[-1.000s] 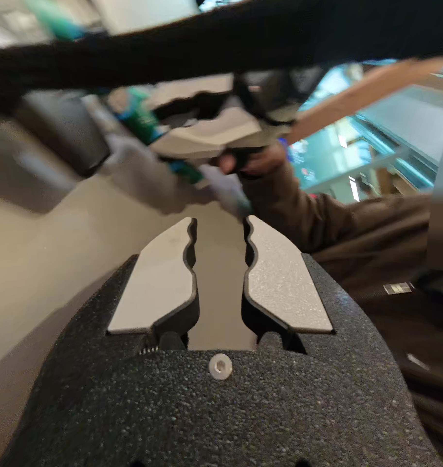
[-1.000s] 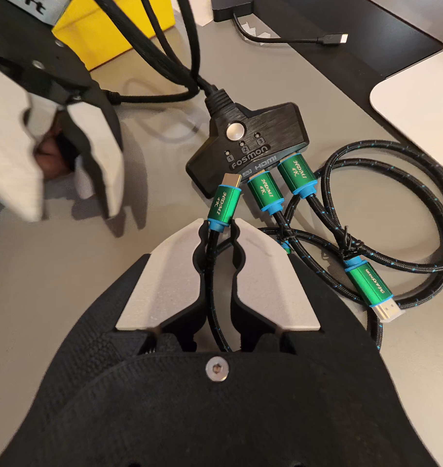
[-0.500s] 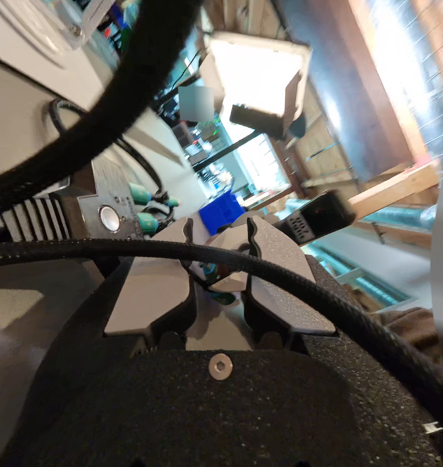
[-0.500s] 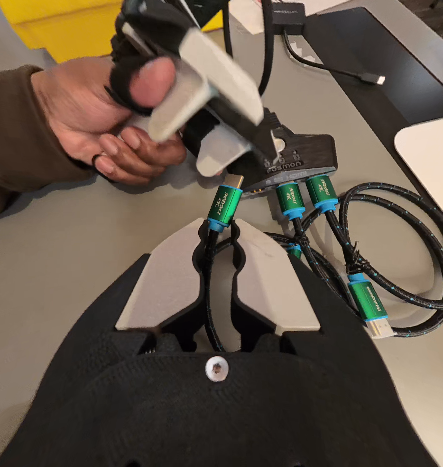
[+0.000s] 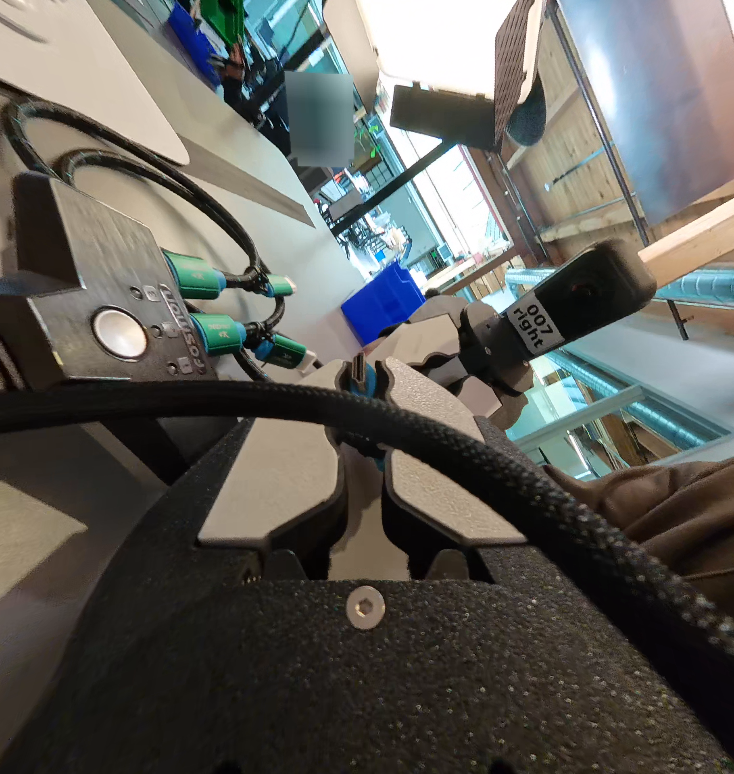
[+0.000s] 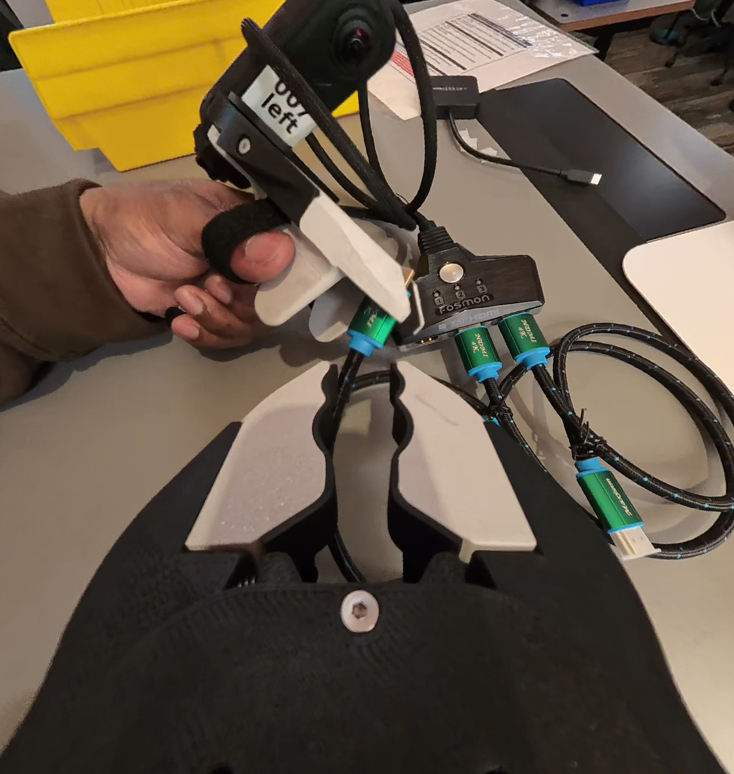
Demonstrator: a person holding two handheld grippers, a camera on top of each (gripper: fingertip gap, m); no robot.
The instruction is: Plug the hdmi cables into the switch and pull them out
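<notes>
My left gripper [image 5: 361, 369] is shut on a green plug with a blue collar [image 5: 359, 372]; its metal tip sticks out past the fingertips. In the right wrist view the left gripper [image 6: 399, 312] clamps that plug [image 6: 369, 324] right beside the black switch box [image 6: 478, 289], near its empty first port. My right gripper [image 6: 363, 372] is open; the plug's braided cable [image 6: 343, 402] runs loosely between its fingers, with a gap to the right finger. In the left wrist view the right gripper's fingers [image 5: 426, 337] are just behind the plug, and the switch box [image 5: 93, 285] lies at the left.
Two more green plugs [image 6: 476, 347] [image 6: 524, 335] sit in the box; a loose one [image 6: 608, 506] lies on coiled cable. A yellow bin [image 6: 126, 83], black mat [image 6: 587, 167], white slab [image 6: 692, 301] and papers [image 6: 482, 37] surround them. A thick braided cable [image 5: 273, 402] crosses my left gripper.
The left gripper swung in and closed on the green plug. The right gripper, which held the cable just behind the plug, has opened and let go.
</notes>
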